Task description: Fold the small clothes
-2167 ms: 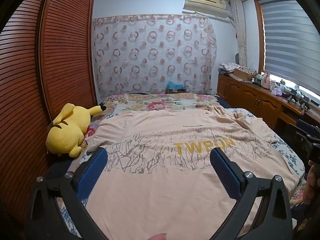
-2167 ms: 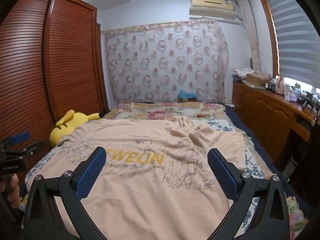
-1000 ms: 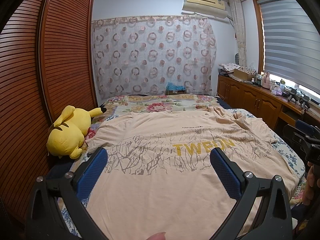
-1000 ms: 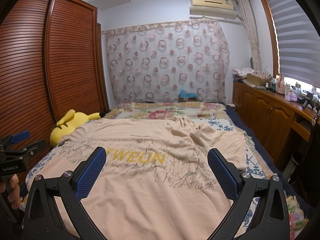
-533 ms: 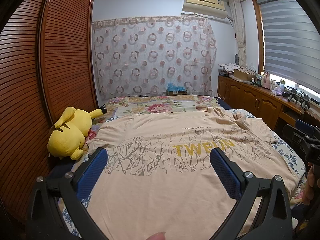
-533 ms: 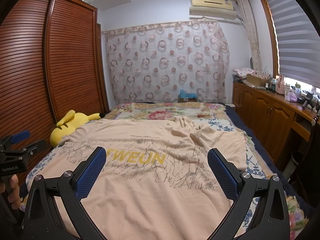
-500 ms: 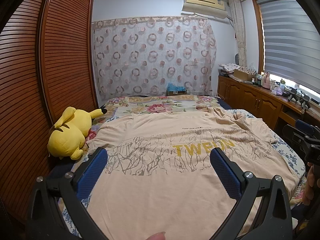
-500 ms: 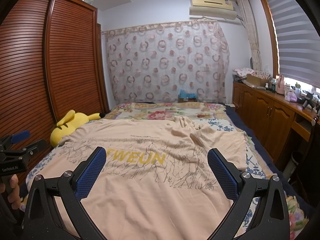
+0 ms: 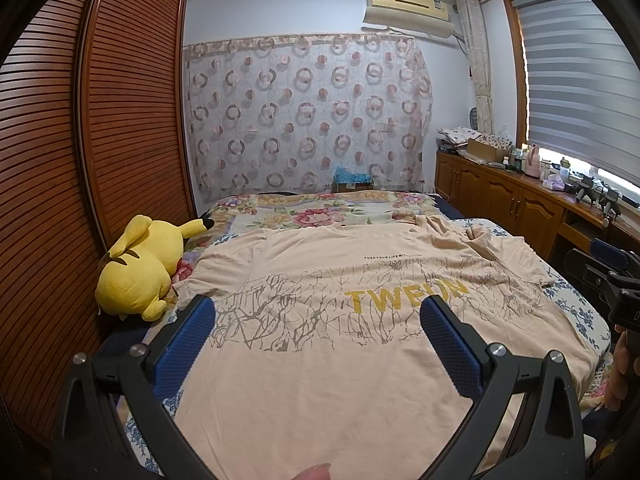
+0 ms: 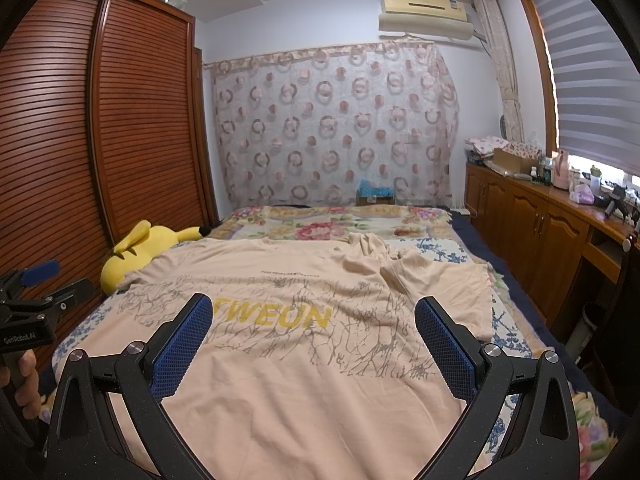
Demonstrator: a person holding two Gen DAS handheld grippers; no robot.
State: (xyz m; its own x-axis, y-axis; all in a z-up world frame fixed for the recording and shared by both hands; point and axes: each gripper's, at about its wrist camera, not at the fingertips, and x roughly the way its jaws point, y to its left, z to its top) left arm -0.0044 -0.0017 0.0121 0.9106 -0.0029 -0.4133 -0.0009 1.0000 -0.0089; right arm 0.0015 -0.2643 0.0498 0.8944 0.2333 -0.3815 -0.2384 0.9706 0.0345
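Bedroom: louvred wooden wardrobe (image 9: 80, 160) along the left wall, ring-patterned curtain (image 9: 308, 116) at the far end, wooden sideboard (image 10: 532, 224) under the blinds on the right, air conditioner (image 9: 408, 0) high on the far wall

Bed (image 9: 320, 212): floral cover, bare at its far edge and in strips along both sides

Item 1, peach T-shirt (image 9: 340, 340): we find it spread flat across most of the bed, hem toward the near edge, yellow lettering and a grey branch print across the middle. Its sleeve near the bed's far right corner lies bunched in folds (image 10: 376, 256)

Item 2, yellow plush toy (image 9: 136, 268): on its side at the bed's left edge, just beside the T-shirt's left sleeve

Item 3, left gripper (image 9: 316, 320): we hold it above the near left part of the T-shirt, blue fingers (image 9: 184, 344) spread wide, nothing between them

Item 4, right gripper (image 10: 314, 320): above the near right part of the T-shirt, fingers (image 10: 444, 344) likewise spread wide and holding nothing
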